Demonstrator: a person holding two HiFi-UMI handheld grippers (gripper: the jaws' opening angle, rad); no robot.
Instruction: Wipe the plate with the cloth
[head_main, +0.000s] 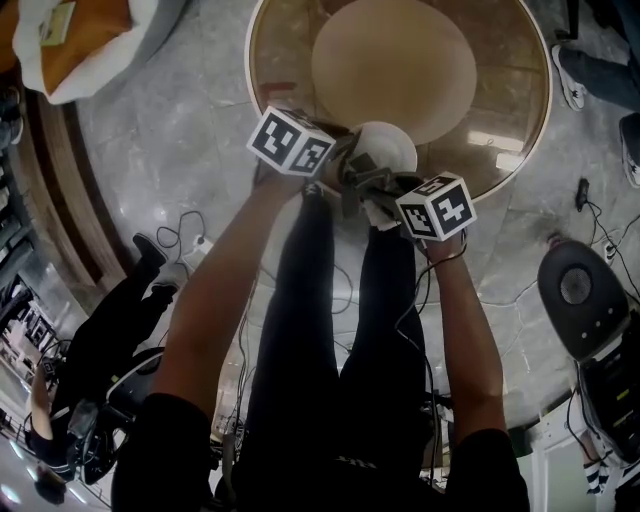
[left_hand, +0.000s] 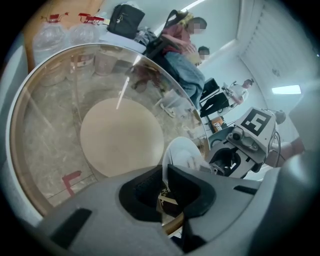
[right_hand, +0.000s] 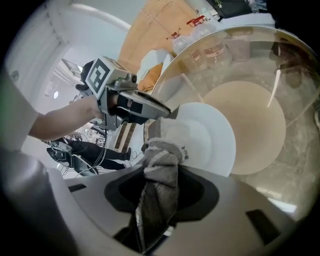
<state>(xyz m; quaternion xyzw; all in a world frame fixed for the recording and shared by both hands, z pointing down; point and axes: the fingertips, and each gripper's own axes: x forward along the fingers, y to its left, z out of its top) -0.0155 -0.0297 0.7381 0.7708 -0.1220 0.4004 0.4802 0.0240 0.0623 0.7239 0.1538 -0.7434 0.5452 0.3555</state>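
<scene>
Head view has us holding the white plate (head_main: 392, 143) over the near rim of the round glass desk (head_main: 515, 110). Our left hand-held gripper (left_hand: 164, 176) is clamped on the plate's edge. Our right hand-held gripper (right_hand: 162, 181) pinches the grey cloth (right_hand: 159, 160), its bunched end against the plate's face.

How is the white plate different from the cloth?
The plate is white, round and smooth; the cloth is grey, fuzzy and bunched up. The plate is pinched by its rim in the left gripper; the cloth is clamped in the right gripper. Both are held in grippers, and the cloth's tip seems to touch the plate.
</scene>
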